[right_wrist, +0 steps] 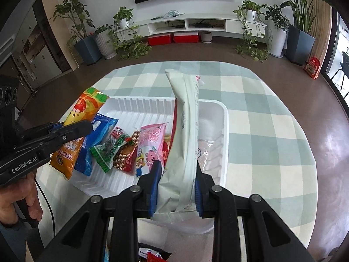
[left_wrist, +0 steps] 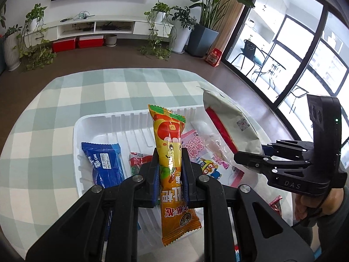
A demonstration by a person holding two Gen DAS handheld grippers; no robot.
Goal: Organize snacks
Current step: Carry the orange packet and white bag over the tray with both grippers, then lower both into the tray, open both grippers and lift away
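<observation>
Across the left wrist view, from the left: checked green-and-white cloth over the tabletop [left_wrist: 43, 113]; on it a white ribbed tray [left_wrist: 130, 118], its left part holding a blue roll-cake packet [left_wrist: 104, 163] lying flat, then a red-and-green wrapper [left_wrist: 137, 161] just beside it; at centre the left tool [left_wrist: 170, 170], blue pads pressed together on an orange snack packet [left_wrist: 169, 144], pinched around its middle, upright, top end over the tray and bottom end hanging toward the camera; behind and right of it a pink cartoon packet [left_wrist: 202, 152] lying in the tray; further right a pale grey-white bag [left_wrist: 229, 118], tilted, held over the tray's right end by the right tool [left_wrist: 242, 157], with a hand [left_wrist: 314, 200] on its grip at the edge.

Across the right wrist view, from the left: a hand [right_wrist: 19, 203] gripping the left tool [right_wrist: 72, 128], orange snack packet [right_wrist: 76, 131] pinched in it and slanting over the tray's left edge, whether touching the blue packet [right_wrist: 96, 139] below cannot be told; then the green-and-red wrapper [right_wrist: 109, 150], a brown-and-red packet [right_wrist: 128, 152] and the pink cartoon packet [right_wrist: 150, 150], leaning side by side in the tray [right_wrist: 222, 131]; at centre the right tool [right_wrist: 176, 187], pads clamped on both sides of the pale bag [right_wrist: 185, 135], squeezed near its lower end, standing upright above the tray's right half; right of it bare tray floor with a clear packet [right_wrist: 207, 150], then checked cloth [right_wrist: 272, 131].
</observation>
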